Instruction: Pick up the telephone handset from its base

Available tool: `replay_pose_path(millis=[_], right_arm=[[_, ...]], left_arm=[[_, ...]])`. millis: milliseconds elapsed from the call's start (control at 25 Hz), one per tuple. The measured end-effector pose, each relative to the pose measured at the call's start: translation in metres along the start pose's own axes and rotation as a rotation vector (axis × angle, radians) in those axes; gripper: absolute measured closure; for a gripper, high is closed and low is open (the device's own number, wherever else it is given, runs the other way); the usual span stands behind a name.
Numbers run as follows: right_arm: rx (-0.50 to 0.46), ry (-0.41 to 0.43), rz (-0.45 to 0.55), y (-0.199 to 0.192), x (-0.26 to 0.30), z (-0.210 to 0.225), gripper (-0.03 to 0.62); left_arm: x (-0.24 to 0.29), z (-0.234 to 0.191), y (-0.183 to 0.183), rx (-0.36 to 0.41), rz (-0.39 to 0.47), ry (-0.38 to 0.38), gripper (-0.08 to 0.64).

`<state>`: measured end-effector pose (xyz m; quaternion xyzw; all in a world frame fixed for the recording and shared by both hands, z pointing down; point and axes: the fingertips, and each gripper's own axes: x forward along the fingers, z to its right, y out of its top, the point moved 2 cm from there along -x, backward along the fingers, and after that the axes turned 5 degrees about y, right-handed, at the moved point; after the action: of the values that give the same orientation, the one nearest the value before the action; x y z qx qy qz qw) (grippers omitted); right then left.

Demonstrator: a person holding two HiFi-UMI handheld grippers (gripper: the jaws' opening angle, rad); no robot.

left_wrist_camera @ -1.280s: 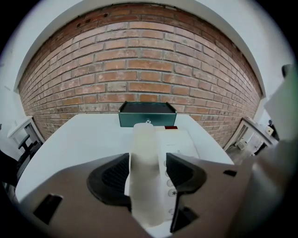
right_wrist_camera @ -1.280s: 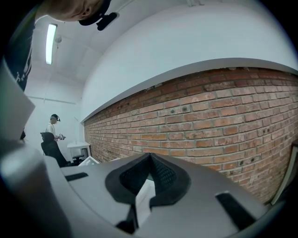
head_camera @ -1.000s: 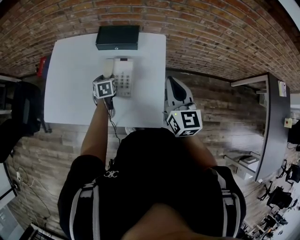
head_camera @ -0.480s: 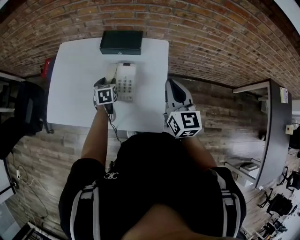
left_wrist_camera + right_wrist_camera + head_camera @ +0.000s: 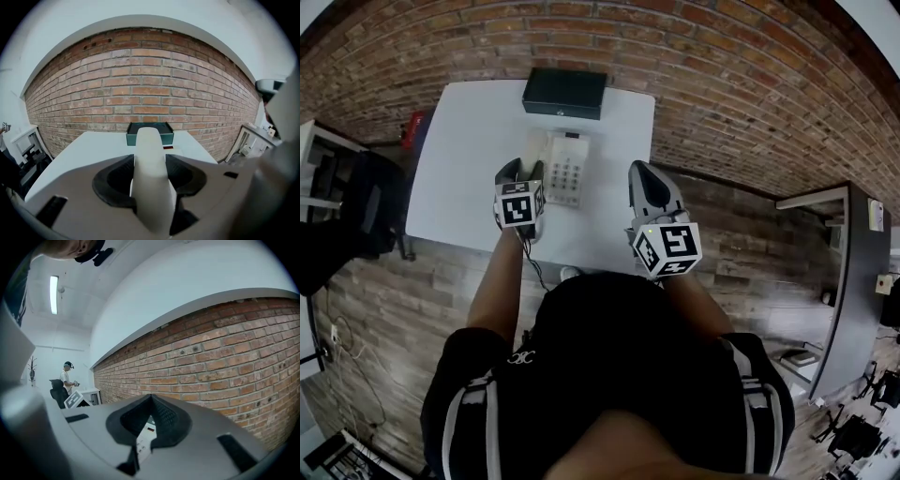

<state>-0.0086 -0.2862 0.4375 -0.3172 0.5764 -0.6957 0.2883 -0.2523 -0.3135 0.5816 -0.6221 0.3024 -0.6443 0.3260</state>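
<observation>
My left gripper [image 5: 150, 180] grips the cream plastic telephone handset [image 5: 149, 143], long axis straight ahead through the jaws, over the left side of the white push-button telephone base [image 5: 568, 171]; right gripper [image 5: 150, 404] closed, empty.

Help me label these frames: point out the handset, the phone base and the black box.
handset [image 5: 151, 173], left gripper view, middle of its body.
phone base [image 5: 565, 173], head view, keypad.
black box [image 5: 564, 94], head view, top face.
</observation>
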Motion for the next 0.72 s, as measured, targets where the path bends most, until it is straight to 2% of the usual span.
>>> replay_pose_path(millis=[280,520,720], right_arm=[[0.01,0.053,0.042,0.008,0.008,-0.01,0.594],[-0.034,0.042,0.069,0.015,0.019,-0.017,0.594],[-0.03,0.069,0.087,0.02,0.026,-0.025,0.594]], left_arm=[[-0.052,-0.002,0.032,-0.035,0.118,0.022,0.353],[-0.102,-0.002,0.06,-0.075,0.252,0.031,0.351],[-0.138,-0.003,0.07,-0.097,0.346,0.064,0.351]])
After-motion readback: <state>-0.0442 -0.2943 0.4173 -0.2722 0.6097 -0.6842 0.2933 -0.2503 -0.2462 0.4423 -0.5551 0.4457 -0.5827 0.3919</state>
